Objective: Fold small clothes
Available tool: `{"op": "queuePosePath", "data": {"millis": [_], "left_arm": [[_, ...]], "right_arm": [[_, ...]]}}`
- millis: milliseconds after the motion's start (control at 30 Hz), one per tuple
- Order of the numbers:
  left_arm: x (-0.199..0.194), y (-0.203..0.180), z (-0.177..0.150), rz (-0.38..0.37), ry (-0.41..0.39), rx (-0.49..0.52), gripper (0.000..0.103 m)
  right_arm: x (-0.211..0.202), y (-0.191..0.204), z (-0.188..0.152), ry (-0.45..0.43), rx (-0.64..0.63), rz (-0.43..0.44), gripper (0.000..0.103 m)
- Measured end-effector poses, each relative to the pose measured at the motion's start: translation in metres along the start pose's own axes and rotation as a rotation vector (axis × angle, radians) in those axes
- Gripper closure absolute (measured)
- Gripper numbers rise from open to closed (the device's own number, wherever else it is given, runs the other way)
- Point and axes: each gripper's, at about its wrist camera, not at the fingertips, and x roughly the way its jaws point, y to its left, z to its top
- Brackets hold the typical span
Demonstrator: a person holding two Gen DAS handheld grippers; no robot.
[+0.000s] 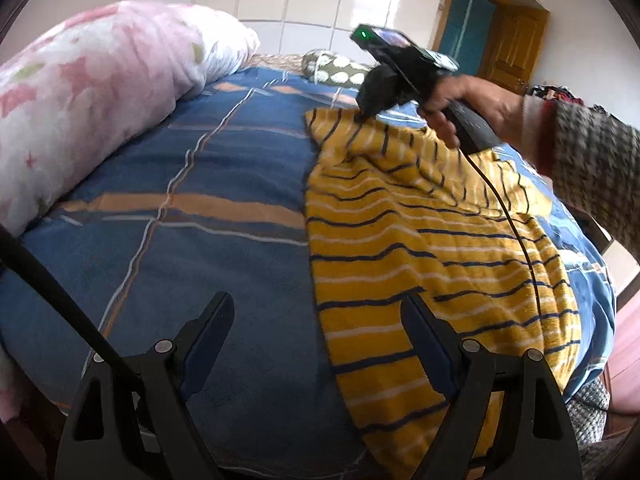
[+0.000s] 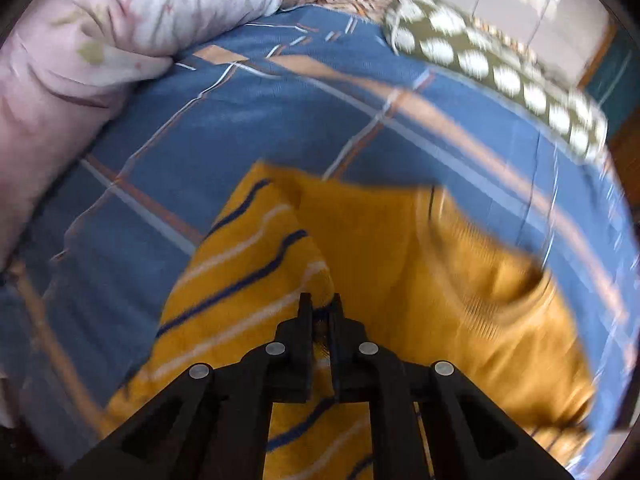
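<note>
Knitwear in mustard yellow, a small sweater [image 1: 420, 240] with thin navy and white stripes, lies on the right half of the bed, rumpled along its far edge and hanging a little over the near side. Your right gripper [image 2: 320, 300] has its jaws pinched together on a fold of that sweater near the far corner, and your right hand [image 1: 472, 108] wraps the handle above it; in the right wrist view the cloth past the fingers is blurred, showing a plain ribbed yellow part beside the striped part. Your left gripper [image 1: 316, 312] hangs with its jaws spread wide, holding nothing, its right finger over the sweater's left edge and its left finger over bare bedding. The blue plaid bedspread [image 1: 180, 184], soft and fuzzy with tan and white lines, gives you open room to the sweater's left. A puffy pink floral quilt [image 1: 92, 92] bounds that room on the left, and a green pillow with white spots [image 2: 492, 60] lies at the far end.
</note>
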Motion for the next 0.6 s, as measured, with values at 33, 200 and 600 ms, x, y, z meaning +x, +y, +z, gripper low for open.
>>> {"op": "queuePosePath", "data": {"millis": [33,200,600], "left_arm": [[0.003,0.003,-0.001,0.001,0.012,-0.016,0.019],[-0.004,0.009,-0.004,0.018,0.017,-0.041,0.019],[-0.029,-0.003,-0.008,0.028,0.005,-0.089,0.019]], "right_arm": [[0.003,0.004,0.008,-0.022,-0.005,-0.034,0.095],[0.016,0.011,0.021,-0.046,0.029,-0.163,0.088],[-0.112,-0.093,-0.162,-0.045,0.271,-0.007,0.053]]}}
